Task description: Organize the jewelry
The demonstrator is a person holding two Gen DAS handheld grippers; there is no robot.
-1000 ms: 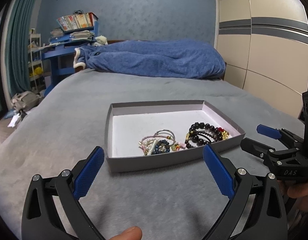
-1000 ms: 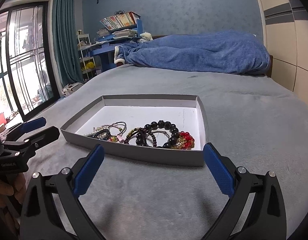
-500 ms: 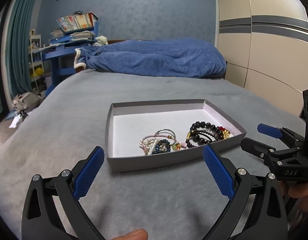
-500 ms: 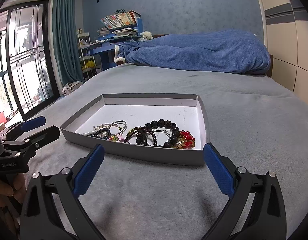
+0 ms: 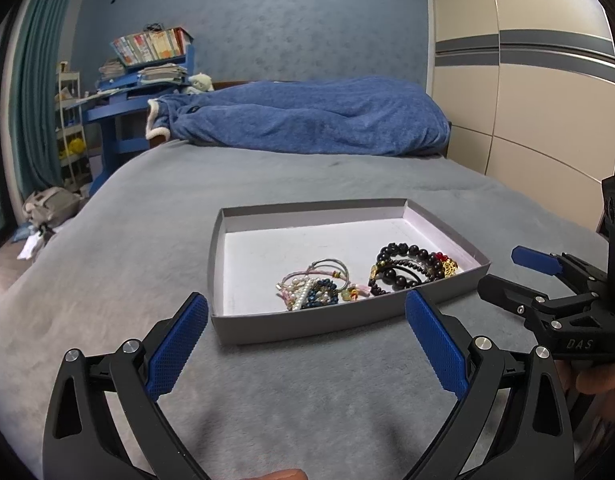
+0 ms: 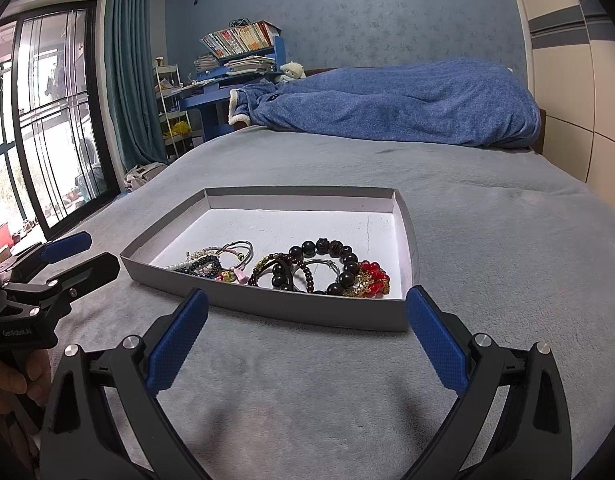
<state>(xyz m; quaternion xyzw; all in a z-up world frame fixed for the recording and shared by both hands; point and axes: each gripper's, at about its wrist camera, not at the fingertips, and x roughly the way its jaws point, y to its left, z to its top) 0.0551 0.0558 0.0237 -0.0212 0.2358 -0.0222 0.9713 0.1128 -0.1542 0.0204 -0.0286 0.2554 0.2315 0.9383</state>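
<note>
A shallow grey cardboard tray [image 5: 307, 322] [image 6: 319, 314] with a white floor lies on the grey bedspread. In its near part lie a tangle of thin pearl and cord bracelets [image 5: 313, 286] [image 6: 215, 260] and a pile of dark bead bracelets [image 5: 407, 266] [image 6: 319, 266] with red and gold beads [image 6: 371, 278]. My left gripper [image 5: 305, 338] is open and empty, just short of the tray's near wall. My right gripper [image 6: 307, 338] is open and empty, in front of the tray's near right corner. Each gripper shows at the edge of the other's view: the right gripper [image 5: 519, 276], the left gripper [image 6: 81, 256].
A rumpled blue blanket [image 5: 307, 124] [image 6: 395, 104] lies at the head of the bed. A blue desk with books [image 5: 147, 76] [image 6: 243, 64] and a white shelf stand at the far left. Wardrobe doors [image 5: 527, 92] line the right side. A window [image 6: 39, 120] is on the left.
Both grippers have risen and tilted a little, so the tray sits slightly lower and farther in both views. Nothing in the tray has moved.
</note>
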